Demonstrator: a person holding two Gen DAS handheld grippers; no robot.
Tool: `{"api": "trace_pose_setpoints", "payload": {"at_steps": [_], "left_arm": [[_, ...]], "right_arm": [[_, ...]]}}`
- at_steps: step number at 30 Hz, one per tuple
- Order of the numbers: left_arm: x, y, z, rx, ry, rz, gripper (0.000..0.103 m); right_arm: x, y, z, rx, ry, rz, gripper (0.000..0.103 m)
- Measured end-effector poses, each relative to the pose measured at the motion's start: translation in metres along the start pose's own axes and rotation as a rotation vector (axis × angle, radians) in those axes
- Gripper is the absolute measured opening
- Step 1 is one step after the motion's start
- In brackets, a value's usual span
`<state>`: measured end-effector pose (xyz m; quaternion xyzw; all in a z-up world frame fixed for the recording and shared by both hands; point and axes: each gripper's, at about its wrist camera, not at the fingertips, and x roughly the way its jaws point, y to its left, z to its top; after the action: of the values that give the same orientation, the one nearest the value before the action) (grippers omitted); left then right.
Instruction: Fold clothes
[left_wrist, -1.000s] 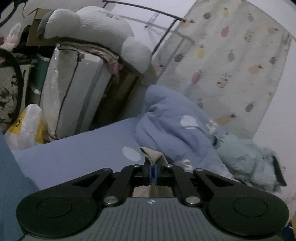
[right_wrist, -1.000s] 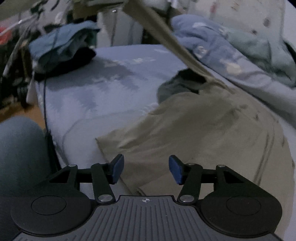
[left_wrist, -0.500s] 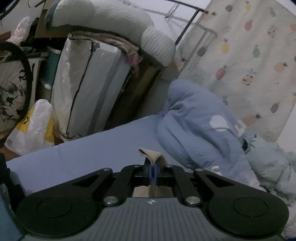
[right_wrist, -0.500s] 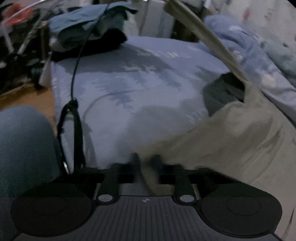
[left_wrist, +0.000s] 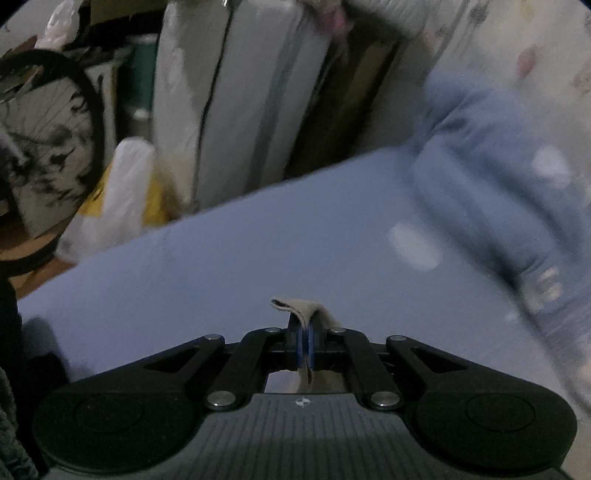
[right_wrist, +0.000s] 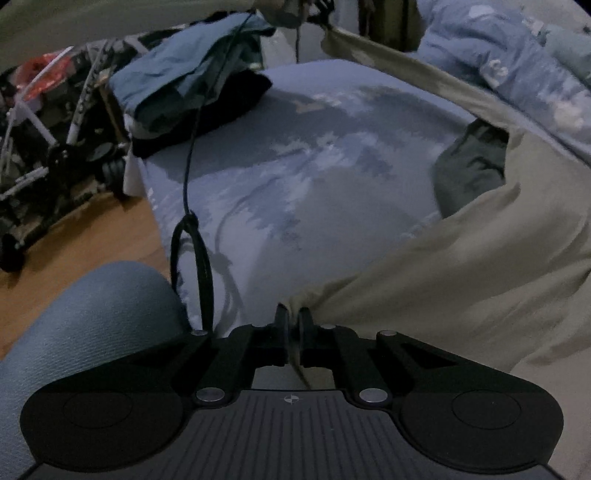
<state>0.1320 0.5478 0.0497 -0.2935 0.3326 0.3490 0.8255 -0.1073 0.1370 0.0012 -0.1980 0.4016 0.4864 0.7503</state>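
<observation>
A beige garment (right_wrist: 461, 280) lies spread over the right side of the blue bed (right_wrist: 332, 184). One strip of it rises taut toward the top of the right wrist view. My right gripper (right_wrist: 293, 325) is shut on the garment's near left corner. My left gripper (left_wrist: 304, 341) is shut on another beige edge (left_wrist: 299, 308), a small fold sticking up between its blue pads, held above the bed (left_wrist: 221, 277). A dark green patch (right_wrist: 472, 166) shows at the garment's opening.
A blue quilt (left_wrist: 498, 177) is heaped at the bed's far right. Folded blue and dark clothes (right_wrist: 192, 92) sit on the far left corner. A white zipped storage bag (left_wrist: 229, 92), a plastic bag (left_wrist: 122, 192) and a wheel (left_wrist: 48, 129) stand beyond the bed. A black cable (right_wrist: 192, 206) hangs by a person's knee (right_wrist: 92, 314).
My right gripper was open over the garment a second ago and has closed on its near corner. The left gripper has swung left and lower with the beige edge still clamped.
</observation>
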Motion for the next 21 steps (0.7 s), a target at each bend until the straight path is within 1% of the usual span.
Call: {"api": "trace_pose_setpoints", "payload": {"at_steps": [1,4,5,6,7,8,9,10,11,12,13,14,15,16,17,18,19,20,21], "left_arm": [[0.008,0.001,-0.003,0.004,0.024,0.02,0.006],[0.027,0.001,-0.014,0.021,0.044,0.04,0.007],[0.031,0.001,-0.018,0.029,0.049,0.045,0.007],[0.034,0.001,-0.019,0.037,0.052,0.052,0.009],[0.036,0.001,-0.021,0.046,0.054,0.059,0.01],[0.039,0.001,-0.023,0.054,0.057,0.065,0.02],[0.039,0.0,-0.024,0.06,0.055,0.068,0.03],[0.032,0.0,-0.024,0.057,0.04,0.058,0.035],[0.026,-0.001,-0.023,0.055,0.026,0.048,0.047],[0.019,-0.002,-0.023,0.052,0.011,0.038,0.061],[0.012,-0.003,-0.023,0.049,-0.004,0.028,0.067],[0.006,-0.004,-0.022,0.047,-0.018,0.018,0.078],[-0.001,-0.004,-0.022,0.044,-0.033,0.008,0.086],[-0.008,-0.005,-0.021,0.042,-0.048,-0.001,0.089],[-0.015,-0.006,-0.021,0.039,-0.062,-0.011,0.092],[-0.021,-0.007,-0.021,0.037,-0.077,-0.021,0.093],[-0.027,-0.008,-0.021,0.036,-0.088,-0.027,0.094],[-0.032,-0.009,-0.022,0.042,-0.088,-0.026,0.096],[-0.035,-0.01,-0.024,0.045,-0.087,-0.029,0.099]], "right_arm": [[0.004,0.001,0.002,-0.002,0.007,-0.001,0.006],[0.014,0.007,0.01,0.002,0.031,-0.001,0.008],[0.01,0.002,0.006,0.006,0.04,0.001,0.011],[0.01,0.0,0.007,0.017,0.05,0.01,0.012],[0.011,0.0,0.01,0.03,0.057,0.018,0.016],[0.011,0.002,0.013,0.043,0.055,0.03,0.022],[0.01,0.003,0.017,0.058,0.05,0.042,0.025],[0.004,-0.005,0.013,0.068,0.04,0.06,0.03],[-0.002,-0.01,0.017,0.082,0.018,0.077,0.033],[-0.006,-0.013,0.023,0.096,-0.009,0.086,0.034],[-0.01,-0.017,0.031,0.109,-0.038,0.085,0.035],[-0.013,-0.021,0.039,0.123,-0.067,0.082,0.039],[-0.014,-0.026,0.047,0.131,-0.096,0.072,0.043],[-0.016,-0.03,0.054,0.138,-0.126,0.06,0.049],[-0.015,-0.033,0.059,0.145,-0.146,0.042,0.052],[-0.013,-0.035,0.064,0.151,-0.164,0.022,0.052],[-0.016,-0.044,0.061,0.165,-0.172,0.016,0.052],[-0.021,-0.052,0.057,0.188,-0.177,0.016,0.052],[-0.02,-0.05,0.057,0.201,-0.182,0.012,0.052]]}}
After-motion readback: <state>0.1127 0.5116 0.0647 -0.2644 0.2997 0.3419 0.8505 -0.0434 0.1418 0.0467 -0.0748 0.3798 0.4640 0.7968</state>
